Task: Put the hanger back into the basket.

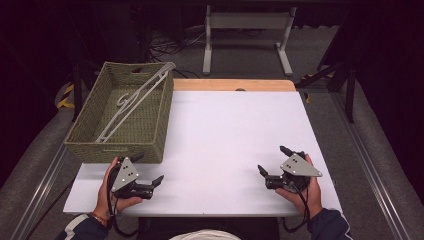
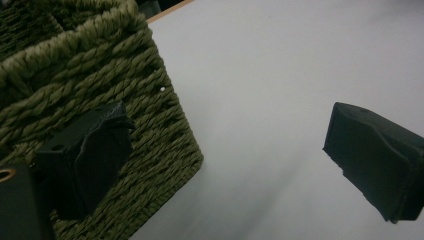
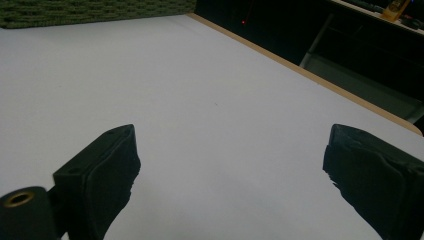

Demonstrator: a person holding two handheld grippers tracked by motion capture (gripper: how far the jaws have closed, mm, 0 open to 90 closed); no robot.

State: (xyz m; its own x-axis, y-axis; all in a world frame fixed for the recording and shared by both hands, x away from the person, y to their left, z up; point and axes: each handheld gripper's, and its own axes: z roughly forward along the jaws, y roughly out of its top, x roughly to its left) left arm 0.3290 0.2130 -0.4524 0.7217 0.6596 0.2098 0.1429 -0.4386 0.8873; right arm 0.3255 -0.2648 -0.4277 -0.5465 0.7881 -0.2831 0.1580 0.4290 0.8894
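A green woven basket stands at the table's left side with a grey clothes hanger lying slanted inside it. My left gripper rests near the front left of the white table, just in front of the basket's near corner, jaws wide apart and empty. My right gripper sits at the front right, also open with nothing between its jaws. In the right gripper view, bare white table lies between the two black jaws, with the basket's wall far off.
The white table surface has a wooden strip along its far edge. Beyond it stand a white frame and cables on the floor. Metal rails run along both sides of the table.
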